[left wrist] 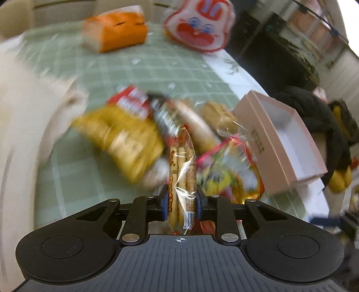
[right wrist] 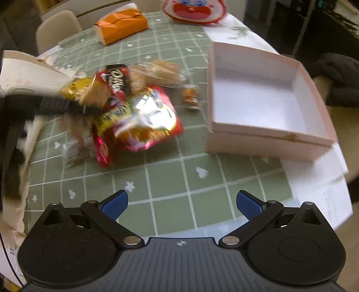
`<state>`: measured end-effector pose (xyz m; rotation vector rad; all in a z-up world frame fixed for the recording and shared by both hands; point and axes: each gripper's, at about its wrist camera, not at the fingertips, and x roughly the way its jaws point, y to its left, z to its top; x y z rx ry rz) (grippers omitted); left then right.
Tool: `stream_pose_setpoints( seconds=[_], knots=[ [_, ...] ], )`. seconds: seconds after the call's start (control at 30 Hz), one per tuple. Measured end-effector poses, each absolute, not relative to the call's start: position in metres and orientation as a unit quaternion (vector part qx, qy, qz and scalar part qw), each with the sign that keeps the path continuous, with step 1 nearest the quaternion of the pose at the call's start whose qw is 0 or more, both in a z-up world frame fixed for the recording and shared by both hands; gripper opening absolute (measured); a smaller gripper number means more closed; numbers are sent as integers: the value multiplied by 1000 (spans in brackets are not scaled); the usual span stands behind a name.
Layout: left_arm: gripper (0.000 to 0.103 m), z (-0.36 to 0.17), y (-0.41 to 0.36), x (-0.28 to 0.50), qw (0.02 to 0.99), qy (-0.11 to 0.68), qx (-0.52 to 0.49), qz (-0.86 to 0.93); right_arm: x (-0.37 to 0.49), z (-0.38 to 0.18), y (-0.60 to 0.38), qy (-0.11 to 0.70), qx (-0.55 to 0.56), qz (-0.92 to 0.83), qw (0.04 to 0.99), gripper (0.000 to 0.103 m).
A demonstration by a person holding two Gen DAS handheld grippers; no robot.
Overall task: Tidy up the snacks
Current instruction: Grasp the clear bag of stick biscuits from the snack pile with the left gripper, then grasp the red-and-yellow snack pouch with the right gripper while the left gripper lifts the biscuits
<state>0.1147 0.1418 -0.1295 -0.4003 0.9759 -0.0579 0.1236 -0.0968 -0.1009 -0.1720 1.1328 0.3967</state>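
My left gripper is shut on a clear pack of biscuit sticks, which stands up between the blue pads above the snack pile. Blurred in that pile are a yellow bag, a red bag and a colourful bag. An open pink box lies to the right of it. In the right wrist view my right gripper hangs open over the bare green checked cloth, nothing between its fingers. Ahead of it lie the shiny red bag and the pink box, which has nothing in it.
An orange tissue box and a rabbit-face bag sit at the far end of the table. A torn paper bag lies at the left. A small wrapped sweet sits beside the box. The table's edge runs close on the right.
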Motion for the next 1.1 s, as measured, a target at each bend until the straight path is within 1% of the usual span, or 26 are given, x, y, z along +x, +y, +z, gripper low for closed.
stream_pose_setpoints(
  seconds=[0.17,0.27,0.3,0.37,0.47,0.53,0.67,0.73,0.9,1.03,1.1],
  knots=[
    [26,-133,155,39,844,460,-275,34,131,-91,-64,467,-127,264,834,103],
    [26,-138,152,13,828,469,-302,51,147,-92,-33,407,-167,299,847,103],
    [26,-139,150,6,826,470,-308,54,157,-97,-22,400,-173,305,847,103],
    [26,-141,147,-7,821,471,-317,59,180,-113,-5,420,-175,310,835,103],
    [26,-144,144,-23,815,469,-332,69,193,-132,-1,484,-142,325,800,100],
    [26,-146,146,-26,812,466,-343,80,180,-133,-13,497,-115,335,792,100],
    [26,-148,148,-26,810,464,-347,97,139,-131,-41,523,-99,377,758,100],
    [26,-146,144,-23,810,469,-337,104,121,-129,-49,516,-112,393,753,100],
    [26,-145,136,-21,804,484,-320,128,92,-131,-50,446,-184,407,776,100],
    [26,-138,137,-28,802,488,-308,153,88,-130,-50,444,-189,426,766,100],
    [26,-134,139,-33,802,485,-311,159,82,-121,-54,420,-192,417,783,100]
  ],
)
